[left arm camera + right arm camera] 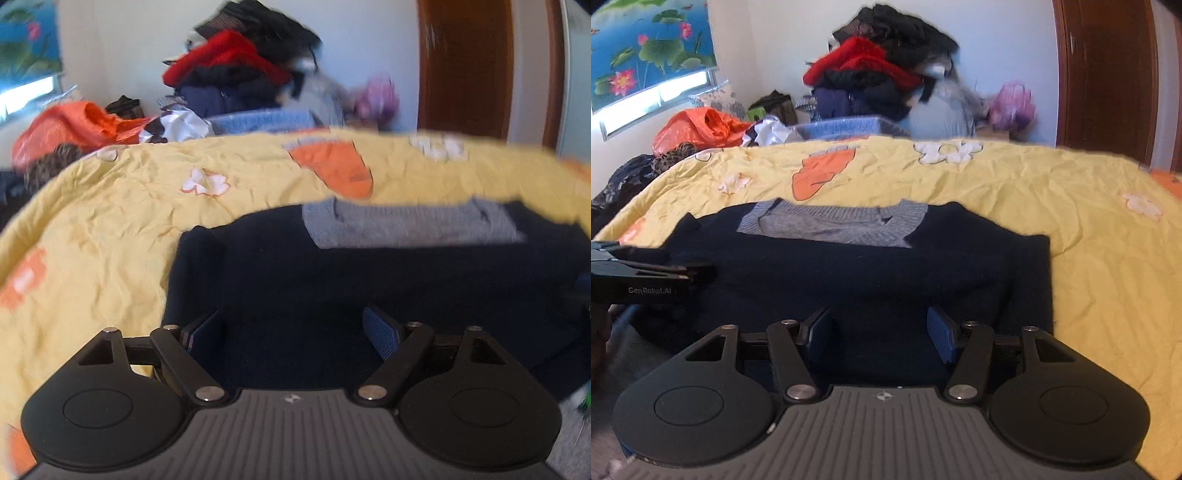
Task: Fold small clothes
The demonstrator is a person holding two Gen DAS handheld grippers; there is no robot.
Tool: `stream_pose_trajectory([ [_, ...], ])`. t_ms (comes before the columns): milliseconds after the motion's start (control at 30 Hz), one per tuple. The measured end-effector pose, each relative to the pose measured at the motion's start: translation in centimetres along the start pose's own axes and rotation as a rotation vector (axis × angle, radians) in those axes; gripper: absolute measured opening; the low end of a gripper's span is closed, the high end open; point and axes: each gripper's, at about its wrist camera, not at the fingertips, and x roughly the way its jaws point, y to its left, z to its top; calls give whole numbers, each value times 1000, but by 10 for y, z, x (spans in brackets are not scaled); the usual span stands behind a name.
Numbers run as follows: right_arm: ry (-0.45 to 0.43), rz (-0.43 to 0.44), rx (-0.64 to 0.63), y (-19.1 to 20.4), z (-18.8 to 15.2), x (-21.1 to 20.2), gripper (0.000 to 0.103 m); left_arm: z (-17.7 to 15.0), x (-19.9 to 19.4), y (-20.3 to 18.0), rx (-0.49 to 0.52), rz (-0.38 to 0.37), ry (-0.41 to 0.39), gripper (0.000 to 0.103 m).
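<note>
Left wrist view: our left gripper [291,332] hangs over the dark navy knitted sweater with the grey ribbed V-neck collar [369,280], jaws spread wide, nothing between the blue pads, only navy fabric below them. The sweater lies flat on the yellow quilted bedspread with orange and white flower patches [110,229]; the picture is blurred, so the hem edge is hard to place. Right wrist view: our right gripper [879,336] sits over the near hem, jaws partly apart and empty, pads not pressing on the cloth. The left gripper [698,273] shows at the sweater's left edge, side-on, near the sleeve. The sweater [849,280] already looks narrowed, its sides tucked in, collar facing away. We judge the step in hand to be regrasping for the next fold. To do it well we should take both near hem corners evenly, pinch all the layers, lift together and carry the hem toward the collar, keeping the edges square. The clothes pile heaped against the wall [879,74] stays out of it.
</note>
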Motion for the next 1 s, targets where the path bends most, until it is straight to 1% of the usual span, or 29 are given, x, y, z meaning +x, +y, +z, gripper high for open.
stream_pose_trajectory([
  [33,-13,14,26,-5,-2,-1,57,0,2,6,-39,-23,5,87],
  [67,-19,30,65,-12,-1,-2,53,0,3,7,-42,-25,11,88],
  [100,-20,41,94,-18,-1,-2,50,1,4,5,-23,-20,11,89],
  [167,-14,35,120,-22,1,-4,49,2,1,0,13,-1,11,89],
  [233,-4,-10,171,-18,2,-17,53,4,-10,-4,29,43,22,88],
  [267,-13,-21,202,-14,0,-27,56,4,-19,-6,32,46,23,87],
  [300,-31,-8,218,-9,-4,-40,58,2,-28,-7,40,34,19,87],
  [333,-47,12,216,-3,-11,-51,59,-1,-39,-9,46,18,10,87],
  [367,-51,19,202,2,-18,-60,63,-7,-51,-9,41,-4,1,87],
  [433,-24,-13,160,13,-33,-67,65,-18,-62,-9,32,-38,15,87],
  [500,23,-58,112,20,-48,-62,65,-32,-66,-10,24,-39,49,87],
  [533,8,-81,73,24,-55,-63,64,-38,-66,-9,19,-42,59,87],
  [567,-3,-101,30,29,-60,-65,66,-44,-65,-8,11,-45,69,88],
  [633,3,-128,-12,36,-62,-65,70,-54,-68,-4,-10,-54,38,89],
  [700,8,-135,-22,37,-61,-63,78,-55,-67,-4,-6,-50,36,90],
  [733,13,-138,-22,37,-60,-61,80,-54,-66,-5,-9,-44,40,92],
  [800,29,-138,-35,38,-58,-59,86,-53,-65,-6,-9,-37,42,94],
  [867,43,-152,-37,41,-58,-62,86,-53,-66,-5,-10,-40,41,94],
  [1000,61,-153,20,49,-70,-84,88,-55,-67,-4,-9,-42,38,94],
])
